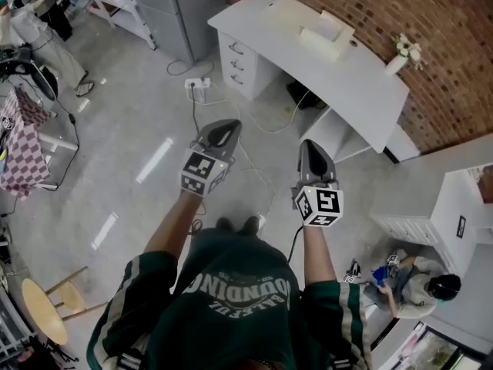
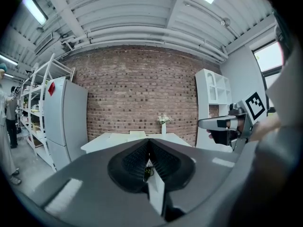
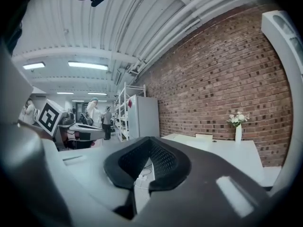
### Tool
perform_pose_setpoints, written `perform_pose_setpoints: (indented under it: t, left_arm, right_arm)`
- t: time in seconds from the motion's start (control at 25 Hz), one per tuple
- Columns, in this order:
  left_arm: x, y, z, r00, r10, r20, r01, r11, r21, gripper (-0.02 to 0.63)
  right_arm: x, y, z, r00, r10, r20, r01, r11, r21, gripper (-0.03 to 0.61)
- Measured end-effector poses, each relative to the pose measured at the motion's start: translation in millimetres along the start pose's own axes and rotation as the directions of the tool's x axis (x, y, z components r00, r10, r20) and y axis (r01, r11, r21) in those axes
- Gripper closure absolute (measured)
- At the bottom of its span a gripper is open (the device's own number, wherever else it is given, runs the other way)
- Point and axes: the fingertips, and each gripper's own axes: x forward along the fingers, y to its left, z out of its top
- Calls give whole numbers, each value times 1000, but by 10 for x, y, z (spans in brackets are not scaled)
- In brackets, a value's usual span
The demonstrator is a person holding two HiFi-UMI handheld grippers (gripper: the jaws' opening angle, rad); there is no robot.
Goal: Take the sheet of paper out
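I stand a few steps back from a white desk (image 1: 362, 91) set against a brick wall. A cream box-like item (image 1: 327, 35) lies on the desk; I cannot make out a sheet of paper. My left gripper (image 1: 222, 127) is held out level over the floor, jaws shut and empty (image 2: 148, 141). Beside it, my right gripper (image 1: 312, 146) also points at the desk, its jaws together with nothing in them (image 3: 150, 139). Each gripper shows in the other's view: the right gripper (image 2: 222, 123) and the left gripper (image 3: 87, 126).
A white vase with flowers (image 1: 400, 56) stands at the desk's right end. A power strip (image 1: 198, 84) and cables lie on the floor ahead. A grey cabinet (image 1: 173, 6) is at the back left, a white shelf unit (image 1: 462, 206) at right, where a person (image 1: 420, 287) sits.
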Motion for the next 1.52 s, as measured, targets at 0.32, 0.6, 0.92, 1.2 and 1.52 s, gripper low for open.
perform_pose_setpoints:
  t: [0.32, 0.6, 0.92, 1.2, 1.52]
  left_arm:
    - [114, -176, 18, 1000, 27, -5, -28, 999, -21, 603]
    - [261, -82, 39, 999, 34, -1, -34, 999, -21, 603]
    - [666, 280, 41, 1000, -15, 3, 15, 1000, -5, 603]
    - [1114, 933, 80, 997, -77, -5, 77, 997, 6, 603]
    - [1436, 1558, 102, 989, -147, -17, 148, 989, 15, 603]
  right_arm:
    - [-60, -132, 25, 999, 44, 4, -44, 999, 9, 578]
    - [99, -200, 69, 999, 47, 14, -47, 999, 13, 578]
    - [643, -275, 54, 1000, 11, 11, -11, 1000, 19, 580]
    - [1345, -239, 142, 999, -45, 15, 44, 999, 28, 578]
    - [1970, -170, 173, 993, -115, -3, 115, 993, 31, 578]
